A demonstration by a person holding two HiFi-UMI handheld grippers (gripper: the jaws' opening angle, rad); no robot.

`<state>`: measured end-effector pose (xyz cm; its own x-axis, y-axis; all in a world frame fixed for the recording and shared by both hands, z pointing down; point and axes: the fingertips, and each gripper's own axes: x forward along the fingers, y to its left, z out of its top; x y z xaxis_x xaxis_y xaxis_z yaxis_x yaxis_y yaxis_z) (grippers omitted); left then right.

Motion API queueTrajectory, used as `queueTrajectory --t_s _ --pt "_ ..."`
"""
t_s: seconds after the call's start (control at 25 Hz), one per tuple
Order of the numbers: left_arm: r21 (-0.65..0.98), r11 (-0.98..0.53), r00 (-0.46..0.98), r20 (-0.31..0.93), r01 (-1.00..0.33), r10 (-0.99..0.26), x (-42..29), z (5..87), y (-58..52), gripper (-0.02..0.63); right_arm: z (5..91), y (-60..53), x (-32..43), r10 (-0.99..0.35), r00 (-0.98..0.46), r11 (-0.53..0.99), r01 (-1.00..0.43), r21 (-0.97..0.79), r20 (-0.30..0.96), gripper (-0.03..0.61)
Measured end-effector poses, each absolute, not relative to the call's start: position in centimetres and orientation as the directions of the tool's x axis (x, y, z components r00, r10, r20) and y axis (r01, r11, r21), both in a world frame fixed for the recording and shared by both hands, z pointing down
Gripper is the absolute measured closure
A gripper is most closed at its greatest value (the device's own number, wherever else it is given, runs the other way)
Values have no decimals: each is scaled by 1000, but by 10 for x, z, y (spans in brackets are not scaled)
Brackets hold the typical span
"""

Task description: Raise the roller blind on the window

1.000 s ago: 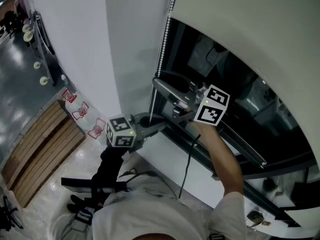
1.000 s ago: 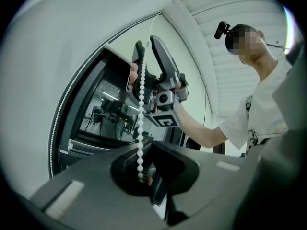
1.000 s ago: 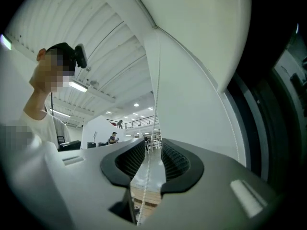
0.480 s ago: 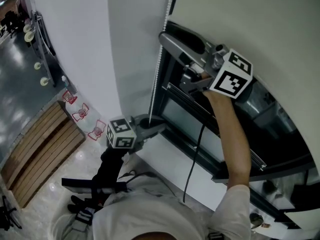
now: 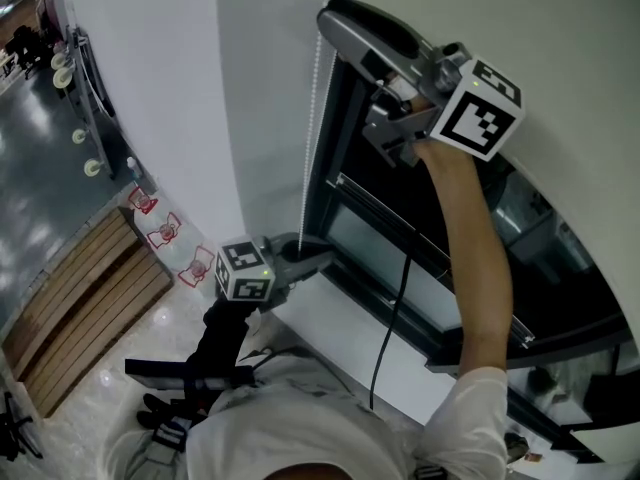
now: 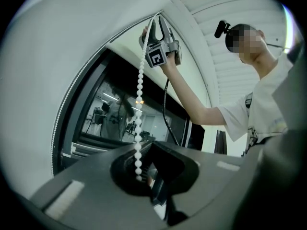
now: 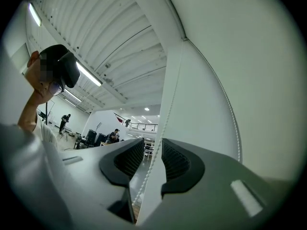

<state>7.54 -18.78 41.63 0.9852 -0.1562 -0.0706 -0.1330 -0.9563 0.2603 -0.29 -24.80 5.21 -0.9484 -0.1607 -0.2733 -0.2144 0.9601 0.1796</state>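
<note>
Below, left jaws clenched on bead chain [image 6: 139,87]; right jaws closing, loose around it.

A slatted wooden platform [image 5: 75,303] lies on the glossy floor [image 5: 40,178]. Three red-and-white items [image 5: 165,230] sit in a row at the floor's edge, beside the white wall [image 5: 160,88].

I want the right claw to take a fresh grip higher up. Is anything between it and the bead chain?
Nothing visible. The bead chain already runs between the jaws of the right claw; they have just been closing but stand apart, not pressing it. The left claw is shut on it lower down.
</note>
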Motion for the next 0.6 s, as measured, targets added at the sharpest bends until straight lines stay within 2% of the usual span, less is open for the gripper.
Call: queueTrajectory --t_s 0.16,0.28,0.52,0.6 --pt "260 -956 984 -74 -137 -161 74 416 -189 615 46 -255 -4 -169 -945 961 -221 165 -281 471" --pt "258 -956 984 -72 -138 -161 74 419 -188 615 45 -254 -2 -176 -939 960 -230 161 -294 508" --pt "262 -955 984 -73 -137 -161 74 416 -189 615 38 -256 -5 -176 -940 960 -229 160 -291 513" --pt "262 -955 984 -72 -137 -161 75 417 -189 615 38 -255 -4 -186 -935 958 -241 156 -301 553"
